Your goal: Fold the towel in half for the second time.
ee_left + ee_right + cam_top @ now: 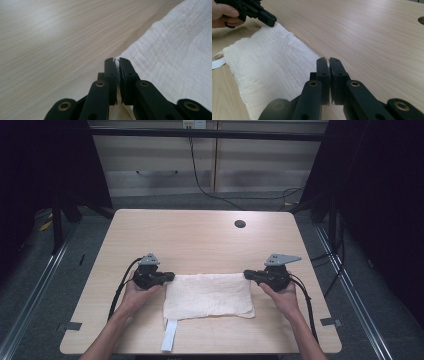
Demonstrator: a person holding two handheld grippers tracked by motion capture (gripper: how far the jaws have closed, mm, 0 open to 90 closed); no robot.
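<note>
A folded white cloth (pixel 207 296) lies flat near the table's front edge, with a white strap (pixel 169 336) trailing from its near left corner. My left gripper (pixel 172 276) is at the cloth's far left corner, and its jaws are shut with a sliver of cloth (pixel 175 50) pinched between them. My right gripper (pixel 246 274) is at the far right corner, likewise shut on the cloth's edge. The right gripper view shows its own tips (pixel 327 60) on the cloth (pixel 269 62) and the left gripper (pixel 270 21) at the opposite corner.
The cloth lies on a light wooden table (pixel 200 240) with a round cable hole (pixel 240 224) near its far edge. Beyond the table, cables run across a grey floor. Dark curtains stand on both sides.
</note>
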